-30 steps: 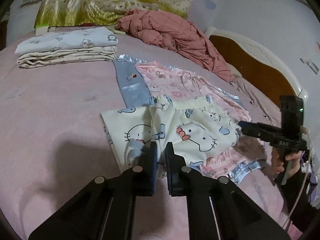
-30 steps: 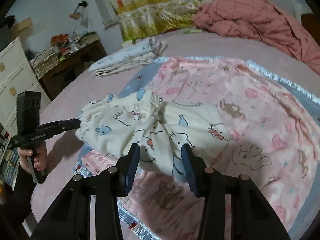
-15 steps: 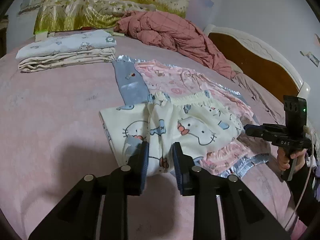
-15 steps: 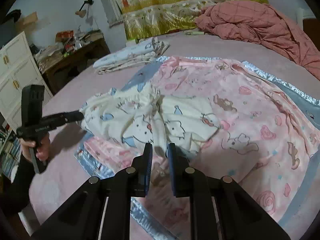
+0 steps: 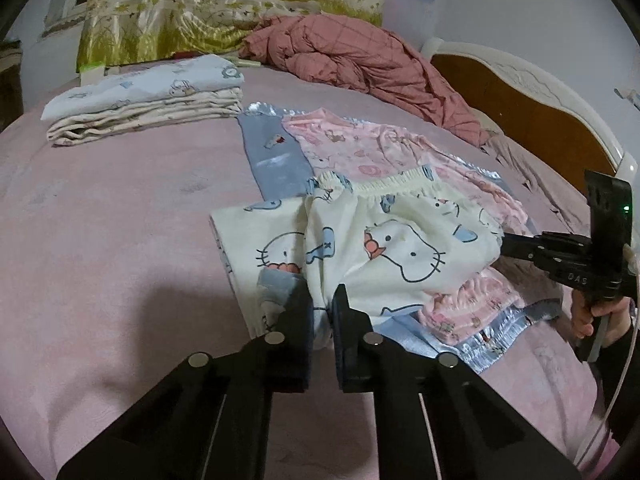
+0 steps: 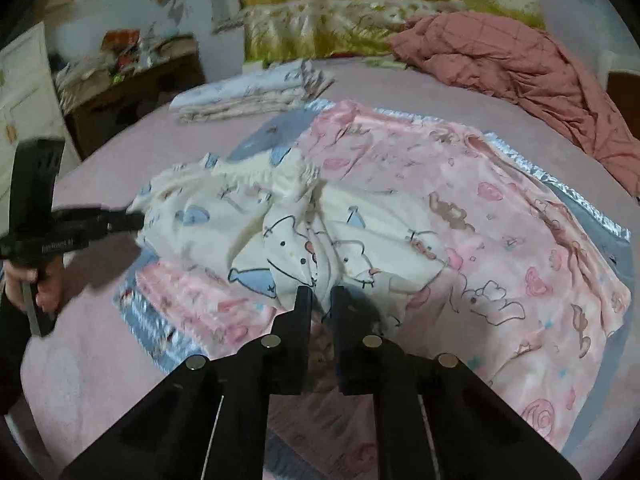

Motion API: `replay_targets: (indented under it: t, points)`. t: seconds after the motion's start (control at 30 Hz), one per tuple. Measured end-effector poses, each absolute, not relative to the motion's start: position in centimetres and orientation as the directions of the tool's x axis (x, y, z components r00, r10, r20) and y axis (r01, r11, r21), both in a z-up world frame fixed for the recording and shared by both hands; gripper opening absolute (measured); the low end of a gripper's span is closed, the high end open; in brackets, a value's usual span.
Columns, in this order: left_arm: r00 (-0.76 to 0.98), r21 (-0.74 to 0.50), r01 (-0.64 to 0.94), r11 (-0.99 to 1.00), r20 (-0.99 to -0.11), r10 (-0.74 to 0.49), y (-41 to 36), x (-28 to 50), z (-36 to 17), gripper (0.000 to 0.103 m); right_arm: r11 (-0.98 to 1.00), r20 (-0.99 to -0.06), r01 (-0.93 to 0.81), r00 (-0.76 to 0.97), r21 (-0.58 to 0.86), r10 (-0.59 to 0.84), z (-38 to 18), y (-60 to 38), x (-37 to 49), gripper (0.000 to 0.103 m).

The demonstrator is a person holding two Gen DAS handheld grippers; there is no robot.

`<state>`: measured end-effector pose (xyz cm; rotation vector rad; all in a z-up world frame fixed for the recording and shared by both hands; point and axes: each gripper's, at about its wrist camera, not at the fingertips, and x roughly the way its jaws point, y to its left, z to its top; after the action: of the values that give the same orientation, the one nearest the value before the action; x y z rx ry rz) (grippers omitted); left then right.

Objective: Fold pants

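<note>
Cream cartoon-cat pants (image 5: 400,248) lie bunched on a pink and blue blanket (image 5: 360,148) on the bed. My left gripper (image 5: 322,308) is shut on the pants' near edge, with cloth pinched between the fingers. The right gripper shows at the right of this view (image 5: 504,246), its tips at the pants' far edge. In the right wrist view my right gripper (image 6: 320,300) is shut on a fold of the pants (image 6: 304,240). The left gripper (image 6: 132,220) holds the opposite edge there. The elastic waistband (image 5: 400,180) faces away from me.
A stack of folded clothes (image 5: 148,100) sits at the back left. A crumpled red quilt (image 5: 360,60) lies at the back. A wooden headboard (image 5: 520,108) runs along the right. A cluttered desk (image 6: 132,72) stands beyond the bed.
The right gripper went from open to shut on a fold of the pants. The left gripper opened a little, then shut again on the near edge. The pants bunched up between them.
</note>
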<state>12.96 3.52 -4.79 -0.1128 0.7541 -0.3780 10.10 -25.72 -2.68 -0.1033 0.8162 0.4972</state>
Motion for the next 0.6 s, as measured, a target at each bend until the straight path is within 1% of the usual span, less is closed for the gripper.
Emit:
replay_targets:
  t: [0.1,0.17,0.23,0.27,0.37,0.4,0.43,0.47,0.5,0.53,0.57,0.6]
  points:
    - [0.710,-0.192,0.276,0.942,-0.619,-0.335,3.3,12.2,-4.0,0.006,0.900,-0.703,-0.432,0.623,0.056,0.343,-1.9,-25.7,9.6,0.004]
    - [0.730,-0.168,0.263,0.950,-0.609,-0.310,3.2,12.0,-3.5,0.006,0.915,-0.679,-0.403,0.664,0.027,0.313,-0.9,-25.8,9.1,0.000]
    - [0.733,-0.165,0.258,0.952,-0.608,-0.304,3.3,12.0,-3.4,0.006,0.939,-0.661,-0.342,0.712,-0.033,0.236,-0.1,-26.2,8.8,0.000]
    - [0.730,-0.166,0.262,0.951,-0.611,-0.308,3.3,12.0,-3.5,0.006,0.942,-0.659,-0.334,0.716,-0.033,0.231,0.2,-26.6,8.8,0.000]
    - [0.713,-0.145,0.282,0.948,-0.630,-0.309,2.7,12.2,-3.8,0.007,0.929,-0.661,-0.357,0.676,0.091,0.325,0.5,-28.2,9.4,0.000]
    - [0.713,-0.135,0.280,0.950,-0.634,-0.300,2.6,12.1,-3.8,0.007,0.910,-0.660,-0.402,0.658,0.100,0.363,0.4,-28.0,9.4,0.000]
    - [0.712,-0.134,0.282,0.950,-0.634,-0.301,2.5,12.1,-3.9,0.007,0.907,-0.651,-0.415,0.668,0.077,0.361,0.4,-27.8,9.1,0.000]
    - [0.713,-0.137,0.280,0.950,-0.633,-0.301,2.6,12.2,-3.8,0.007,0.909,-0.636,-0.415,0.691,0.041,0.344,0.5,-27.4,8.7,0.002]
    - [0.713,-0.144,0.277,0.950,-0.632,-0.304,2.8,12.2,-3.8,0.009,0.903,-0.643,-0.428,0.684,0.028,0.344,0.4,-27.0,8.5,0.005]
    - [0.711,-0.152,0.274,0.950,-0.633,-0.306,2.9,12.3,-3.9,0.011,0.895,-0.657,-0.445,0.665,0.033,0.355,0.3,-26.8,8.5,0.013]
    - [0.711,-0.155,0.266,0.951,-0.635,-0.303,3.0,12.4,-4.0,0.014,0.888,-0.671,-0.458,0.644,0.046,0.367,0.0,-26.6,8.5,0.024]
    - [0.707,-0.159,0.266,0.951,-0.638,-0.305,3.1,12.4,-4.0,0.021,0.885,-0.678,-0.463,0.635,0.052,0.371,-0.3,-26.5,8.5,0.030]
